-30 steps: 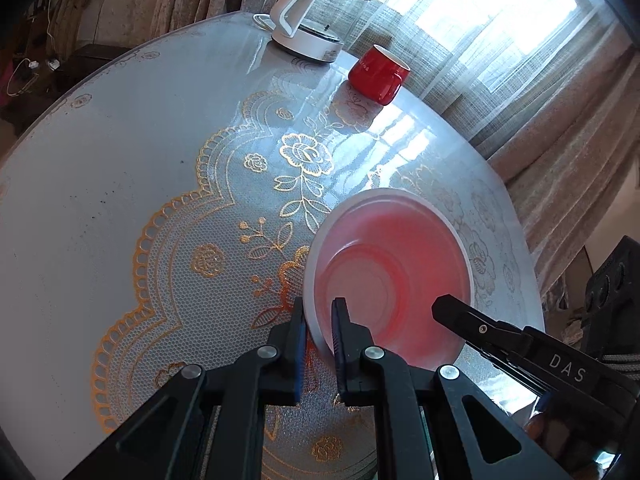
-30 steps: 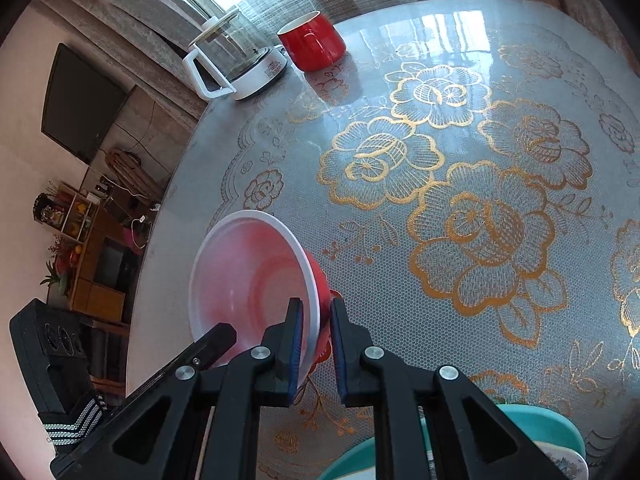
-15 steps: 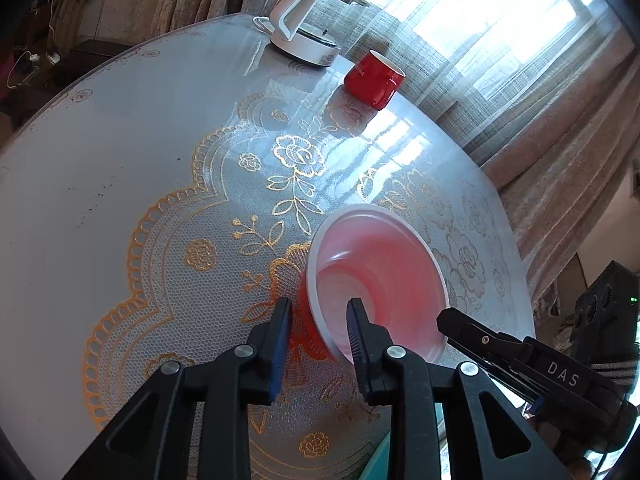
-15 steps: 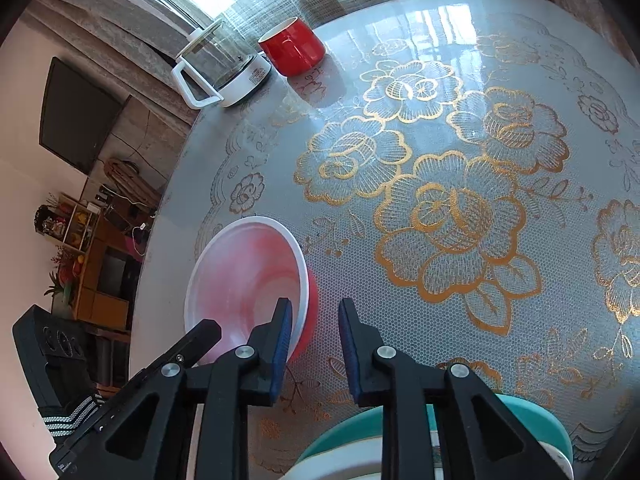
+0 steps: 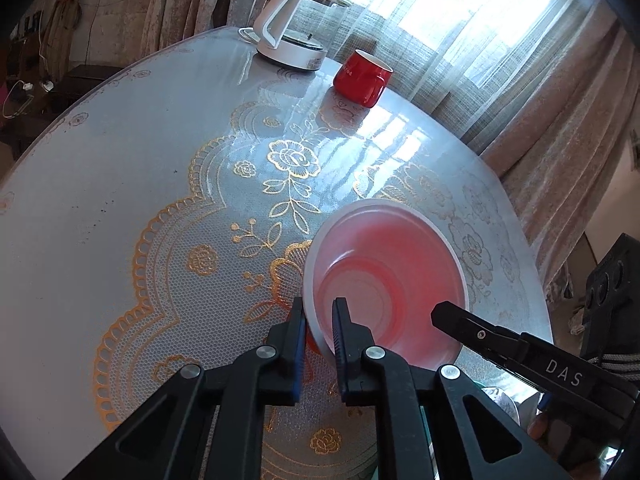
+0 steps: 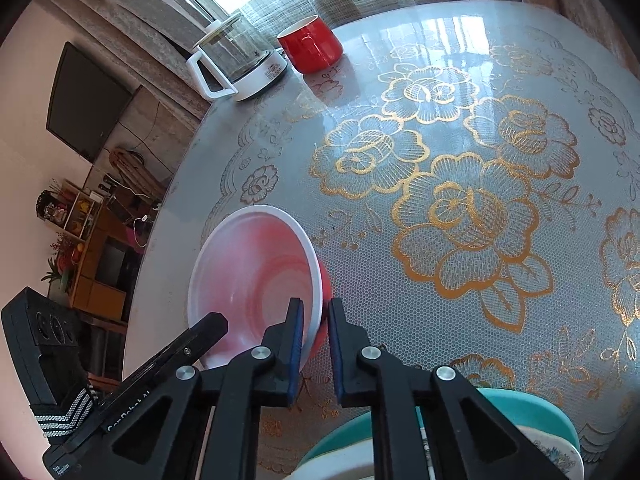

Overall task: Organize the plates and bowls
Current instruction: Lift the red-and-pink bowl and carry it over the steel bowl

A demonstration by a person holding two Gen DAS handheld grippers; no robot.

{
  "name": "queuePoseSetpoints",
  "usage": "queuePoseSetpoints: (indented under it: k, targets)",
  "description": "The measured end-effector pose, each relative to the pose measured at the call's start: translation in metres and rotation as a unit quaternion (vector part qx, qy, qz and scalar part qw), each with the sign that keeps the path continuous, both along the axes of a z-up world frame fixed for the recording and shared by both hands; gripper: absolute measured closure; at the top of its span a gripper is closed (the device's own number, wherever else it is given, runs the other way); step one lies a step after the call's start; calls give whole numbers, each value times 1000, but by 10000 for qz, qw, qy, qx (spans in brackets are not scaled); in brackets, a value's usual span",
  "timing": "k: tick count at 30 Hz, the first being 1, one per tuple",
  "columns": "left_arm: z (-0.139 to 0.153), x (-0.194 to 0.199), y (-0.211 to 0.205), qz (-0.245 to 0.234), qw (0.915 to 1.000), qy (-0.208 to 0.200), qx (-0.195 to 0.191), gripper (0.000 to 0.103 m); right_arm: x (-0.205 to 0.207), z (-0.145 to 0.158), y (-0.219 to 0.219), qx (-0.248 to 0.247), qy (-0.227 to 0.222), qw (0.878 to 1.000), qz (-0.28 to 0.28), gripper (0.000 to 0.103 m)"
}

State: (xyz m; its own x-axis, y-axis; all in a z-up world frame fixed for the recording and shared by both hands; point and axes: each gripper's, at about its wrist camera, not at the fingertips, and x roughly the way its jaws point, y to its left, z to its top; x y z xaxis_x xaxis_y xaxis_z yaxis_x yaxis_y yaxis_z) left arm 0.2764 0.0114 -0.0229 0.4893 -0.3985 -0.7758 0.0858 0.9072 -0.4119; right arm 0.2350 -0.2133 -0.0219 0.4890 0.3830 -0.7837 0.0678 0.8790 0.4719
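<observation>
The left gripper (image 5: 319,320) has just closed and is clamped on the near rim of the bowl (image 5: 394,280); the right gripper (image 6: 315,322) has likewise just closed on the opposite rim. The bowl sits between them over the table (image 6: 460,140). Ahead stand a mug (image 5: 362,82) and kettle (image 5: 290,36); plates (image 6: 532,412) lie below the right gripper.

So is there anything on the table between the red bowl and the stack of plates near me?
Nothing visible. Both the left gripper and the right gripper are shut on the bowl rim, and only bare tablecloth shows between it and the teal plate stack.
</observation>
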Motion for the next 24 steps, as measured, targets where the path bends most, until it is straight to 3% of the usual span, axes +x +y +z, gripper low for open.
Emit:
queuePoseSetpoints:
  k: [24]
  targets:
    - [21,-32,-4,-141,9995,-279,-53,91,-32,27,-9,74,-355,9993,14,91]
